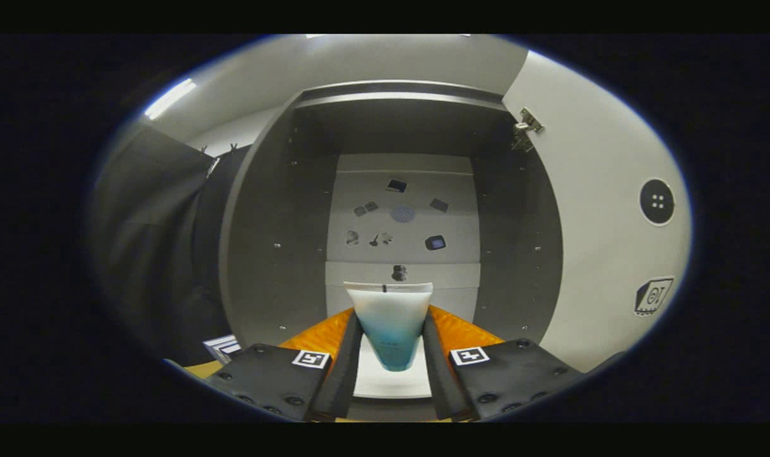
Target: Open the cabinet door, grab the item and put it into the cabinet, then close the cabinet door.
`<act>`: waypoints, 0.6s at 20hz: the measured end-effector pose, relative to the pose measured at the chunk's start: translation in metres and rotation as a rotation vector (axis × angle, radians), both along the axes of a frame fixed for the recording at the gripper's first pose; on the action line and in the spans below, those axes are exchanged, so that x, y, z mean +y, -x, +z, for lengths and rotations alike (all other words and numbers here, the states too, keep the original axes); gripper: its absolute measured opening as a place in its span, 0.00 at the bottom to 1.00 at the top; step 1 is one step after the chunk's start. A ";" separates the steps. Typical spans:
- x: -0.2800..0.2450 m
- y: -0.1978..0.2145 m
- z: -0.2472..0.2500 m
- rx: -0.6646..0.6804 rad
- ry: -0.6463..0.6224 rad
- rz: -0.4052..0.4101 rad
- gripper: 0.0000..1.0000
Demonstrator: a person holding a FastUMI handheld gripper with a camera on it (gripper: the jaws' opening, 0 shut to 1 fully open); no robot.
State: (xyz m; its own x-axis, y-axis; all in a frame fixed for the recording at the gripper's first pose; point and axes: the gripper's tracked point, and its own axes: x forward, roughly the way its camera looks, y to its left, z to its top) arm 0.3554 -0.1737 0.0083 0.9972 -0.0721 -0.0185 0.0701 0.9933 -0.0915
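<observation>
The cabinet (277, 254) is standing open ahead of the claw (391, 346), its dark side walls framing a pale back panel (402, 216). About 9 small stickers (402, 212) are showing on that panel, 1 of them round and bluish, the others too small to make out. 1 white cabinet door (600, 209) is hanging open to the right of the opening, with 1 metal hinge (527, 124) showing at its upper inner edge and 1 round black knob (657, 202) on its face. The claw is closing narrowly on 1 tube (391, 324), white at the wide crimped end and blue toward the cap; both fingers (346, 371) are pressing its sides, holding it just in front of the cabinet opening.
</observation>
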 end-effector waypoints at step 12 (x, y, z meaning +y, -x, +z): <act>-0.009 -0.082 -0.119 0.311 -0.092 0.002 0.57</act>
